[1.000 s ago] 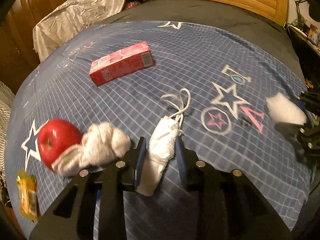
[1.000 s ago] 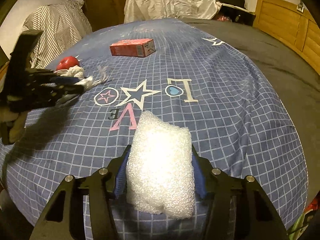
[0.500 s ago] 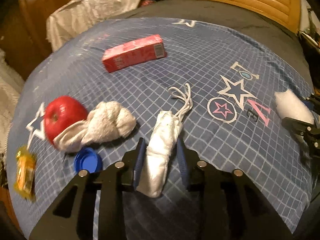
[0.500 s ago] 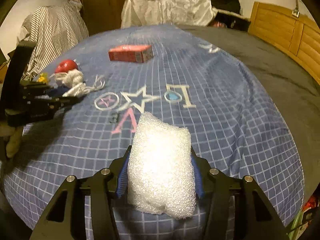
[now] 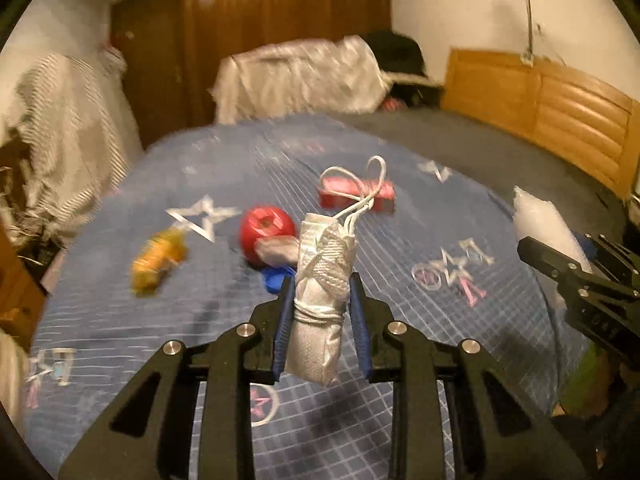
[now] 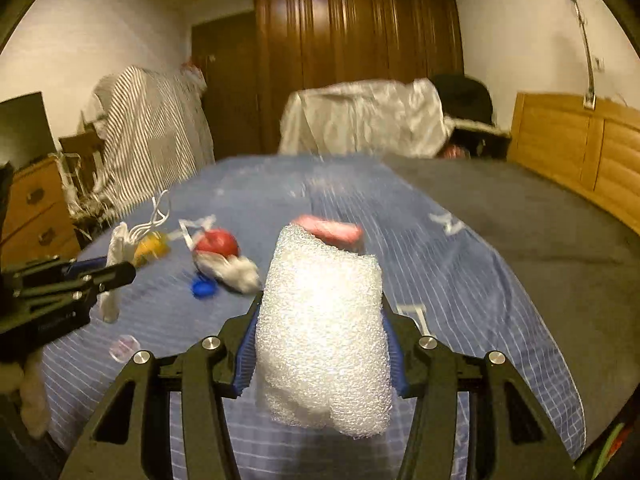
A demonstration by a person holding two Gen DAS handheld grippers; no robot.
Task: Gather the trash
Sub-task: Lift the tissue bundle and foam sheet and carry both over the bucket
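Mask clamped in left gripper, foam clamped in right gripper, both held above bed near its front edge.

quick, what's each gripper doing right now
Left gripper: jaws closed on the rolled face mask.
Right gripper: jaws closed on the white foam wrap.
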